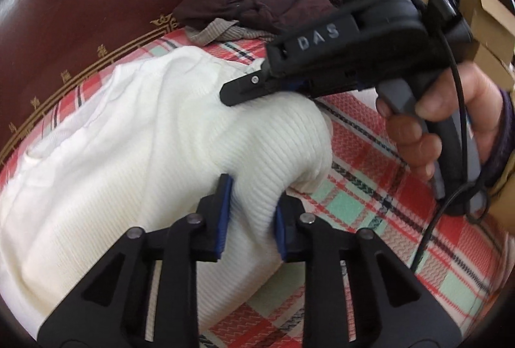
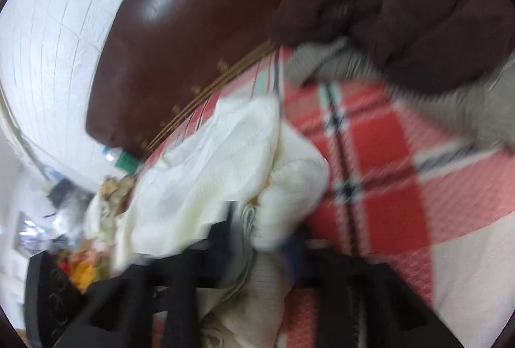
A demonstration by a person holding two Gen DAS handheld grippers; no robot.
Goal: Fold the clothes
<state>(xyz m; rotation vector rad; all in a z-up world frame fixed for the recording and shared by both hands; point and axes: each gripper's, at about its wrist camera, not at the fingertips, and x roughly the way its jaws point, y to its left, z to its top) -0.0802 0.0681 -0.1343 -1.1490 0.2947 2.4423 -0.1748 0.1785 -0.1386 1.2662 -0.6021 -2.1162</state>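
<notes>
Two tools: left tool (image 1: 251, 216) and right tool (image 2: 257, 238) each clamp one white sweater (image 1: 128, 139).

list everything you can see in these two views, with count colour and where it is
white ribbed sweater: 1, cream white, spread on the bed, bunched where both grippers hold it
plaid bed cover: 1, red, mint and white with dark lines, under the clothes
dark maroon garment: 1, crumpled at the far end of the bed
grey knit garment: 1, grey-beige, partly under the maroon one
headboard: 1, glossy brown with gold trim, beside the bed
cardboard boxes: at least 2, brown, past the bed's right side
left gripper: 1, black with blue pads, shut on the sweater
right gripper: 1, black, shut on the sweater
hand: 1, on the right gripper's handle
</notes>
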